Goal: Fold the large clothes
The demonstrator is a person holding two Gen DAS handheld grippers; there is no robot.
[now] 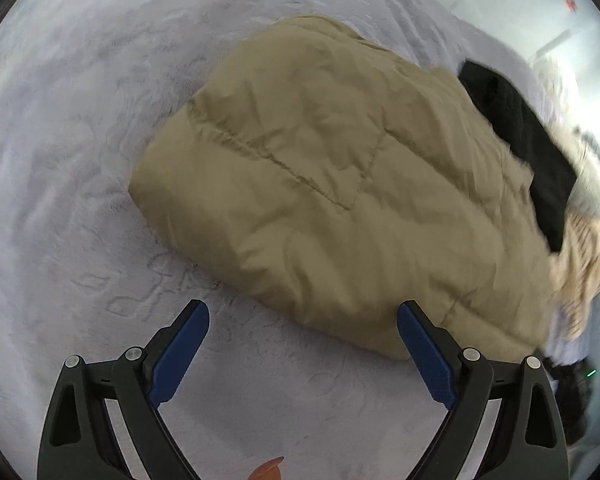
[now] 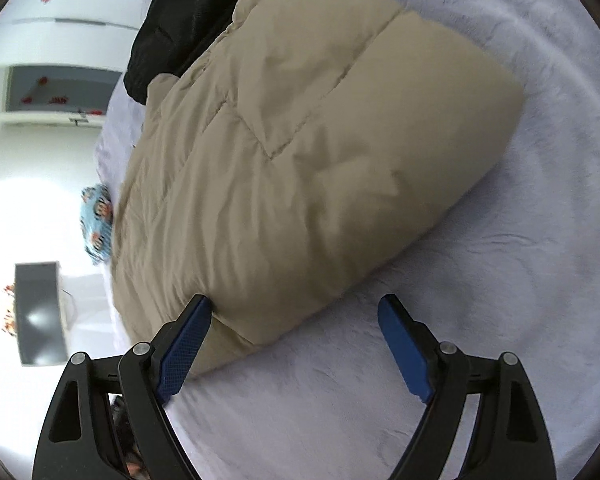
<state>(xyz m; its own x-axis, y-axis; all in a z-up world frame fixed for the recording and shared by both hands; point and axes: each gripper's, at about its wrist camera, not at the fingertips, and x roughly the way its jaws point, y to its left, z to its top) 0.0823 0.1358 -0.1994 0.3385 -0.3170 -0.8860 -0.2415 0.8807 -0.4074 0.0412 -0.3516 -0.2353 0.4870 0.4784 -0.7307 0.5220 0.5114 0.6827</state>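
Note:
A tan quilted puffer jacket (image 1: 340,184) lies folded into a thick bundle on the pale lilac plush bedspread (image 1: 60,160). My left gripper (image 1: 302,308) hovers open over the jacket's near edge, one blue pad on the bedspread side and the other over the fabric. In the right wrist view the same jacket (image 2: 300,152) fills the middle. My right gripper (image 2: 294,304) stands open at the jacket's near corner, its left pad against the fabric's side and its right pad over the bedspread (image 2: 520,280). Nothing is held.
A black garment (image 1: 516,144) lies against the jacket's far end, also the black garment (image 2: 188,20) in the right wrist view. Cream and grey clothes (image 1: 584,240) are piled beyond it. A blue patterned item (image 2: 96,220) sits past the bed's edge, with white cabinets (image 2: 60,40) behind.

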